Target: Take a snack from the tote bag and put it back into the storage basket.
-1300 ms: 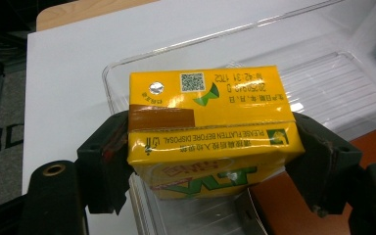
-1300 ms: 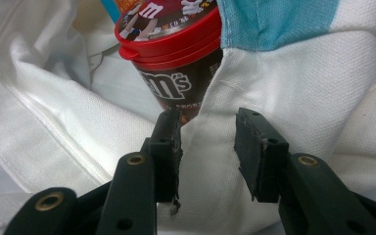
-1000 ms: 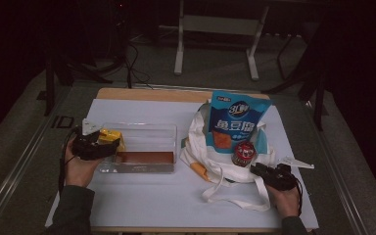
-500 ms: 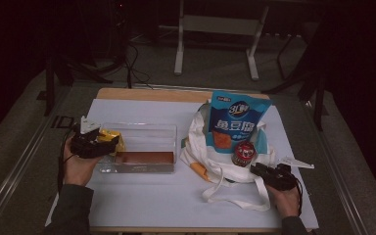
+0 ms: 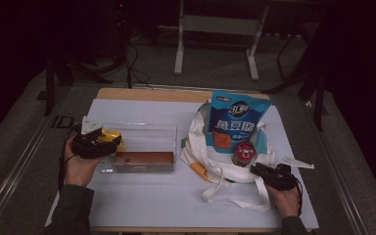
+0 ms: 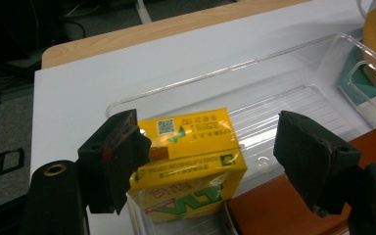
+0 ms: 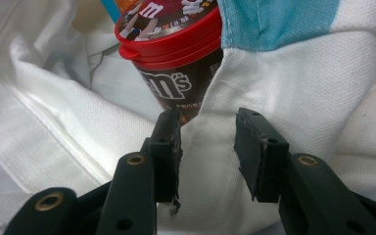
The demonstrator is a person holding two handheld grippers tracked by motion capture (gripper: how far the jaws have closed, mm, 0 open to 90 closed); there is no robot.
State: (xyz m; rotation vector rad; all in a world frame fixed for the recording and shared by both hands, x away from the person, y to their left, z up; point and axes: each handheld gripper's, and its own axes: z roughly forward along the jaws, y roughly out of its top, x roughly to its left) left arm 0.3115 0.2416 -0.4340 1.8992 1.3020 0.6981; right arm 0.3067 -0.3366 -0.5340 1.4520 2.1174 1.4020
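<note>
A yellow drink carton (image 6: pixel 191 161) lies on its side in the left end of a clear plastic bin (image 6: pixel 293 63), beside a flat brown box (image 6: pixel 274 205). My left gripper (image 6: pixel 208 132) stands wide open over the carton; one jaw is next to the carton's edge, the other well clear of it. From above, the left gripper (image 5: pixel 108 144) hangs over the bin (image 5: pixel 142 129) at the carton (image 5: pixel 110 136). My right gripper (image 7: pixel 208 132) is open, its jaws straddling the cloth rim of a white tote bag (image 7: pixel 293 88) just below an M&M's can (image 7: pixel 171 49).
A blue snack pouch (image 5: pixel 235 122) stands in the tote bag (image 5: pixel 196 147) behind the can (image 5: pixel 244 152). An orange item (image 5: pixel 199 170) pokes out at the bag's lower left, and the bag's straps trail toward the front edge. A white sheet (image 5: pixel 176 205) covers the table.
</note>
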